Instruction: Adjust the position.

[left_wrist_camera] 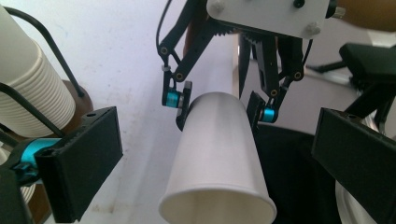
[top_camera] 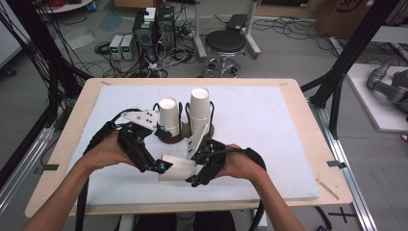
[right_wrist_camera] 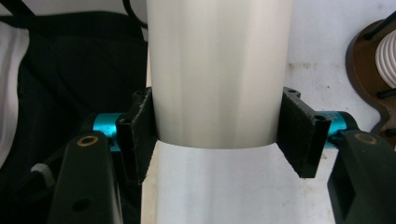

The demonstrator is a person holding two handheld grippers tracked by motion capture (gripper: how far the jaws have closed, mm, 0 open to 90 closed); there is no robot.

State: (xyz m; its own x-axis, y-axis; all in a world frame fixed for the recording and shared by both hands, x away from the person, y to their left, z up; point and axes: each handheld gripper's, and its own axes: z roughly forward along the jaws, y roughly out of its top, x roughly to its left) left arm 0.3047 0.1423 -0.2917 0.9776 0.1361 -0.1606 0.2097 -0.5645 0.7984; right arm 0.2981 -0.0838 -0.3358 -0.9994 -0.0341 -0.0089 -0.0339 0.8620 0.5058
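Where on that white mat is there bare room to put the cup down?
The white mat is bare along its whole right side, right of the two cup stacks, and at far left beyond the left gripper. It is crowded in the middle, around the stacks, the held paper cup and the right gripper.

High view looks forward and down from above the person's side, taking in the whole table [top_camera: 288, 144], both hands and the floor beyond. Left gripper view rides close behind its own jaws, facing the right gripper [left_wrist_camera: 219, 109] and the cup's [left_wrist_camera: 217, 158] open mouth at short range. Right gripper view sits tight on the same cup [right_wrist_camera: 217, 70] from its closed end; all three share it.
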